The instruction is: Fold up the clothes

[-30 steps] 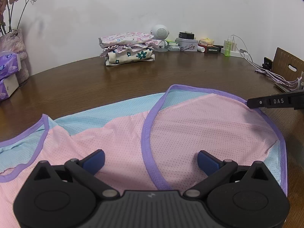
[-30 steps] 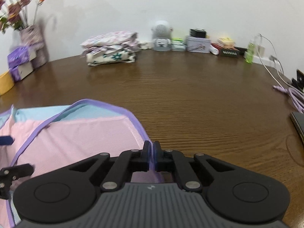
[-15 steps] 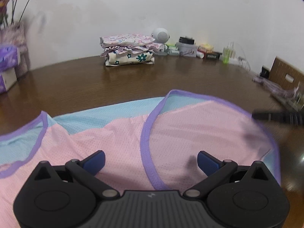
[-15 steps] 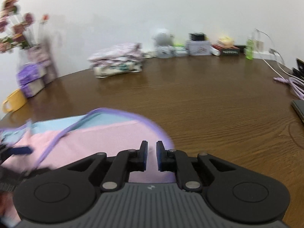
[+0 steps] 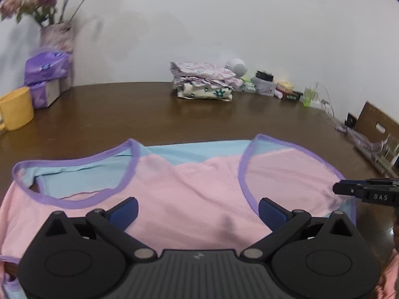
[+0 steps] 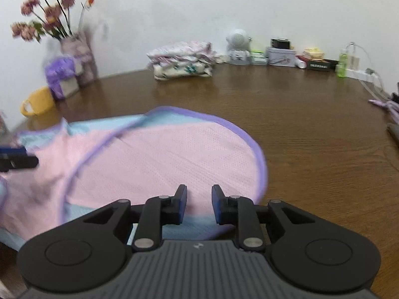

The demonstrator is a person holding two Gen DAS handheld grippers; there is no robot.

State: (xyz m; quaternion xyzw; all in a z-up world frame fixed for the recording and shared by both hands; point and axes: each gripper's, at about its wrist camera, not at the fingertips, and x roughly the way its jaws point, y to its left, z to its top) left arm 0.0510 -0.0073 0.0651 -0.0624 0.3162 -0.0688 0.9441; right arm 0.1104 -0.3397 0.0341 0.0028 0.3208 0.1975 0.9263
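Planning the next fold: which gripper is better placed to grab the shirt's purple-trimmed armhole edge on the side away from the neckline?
Right gripper, probably: it hovers over that side, jaws opening and empty.

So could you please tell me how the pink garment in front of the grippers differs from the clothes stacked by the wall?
The pink garment lies spread out in one flat layer, while the stacked clothes are folded into a compact pile. The pink garment is plain pink and light blue with purple trim; the stacked clothes carry floral prints. The pink garment sits close under both grippers; the stack sits far back by the wall. Both rest on the wooden table.
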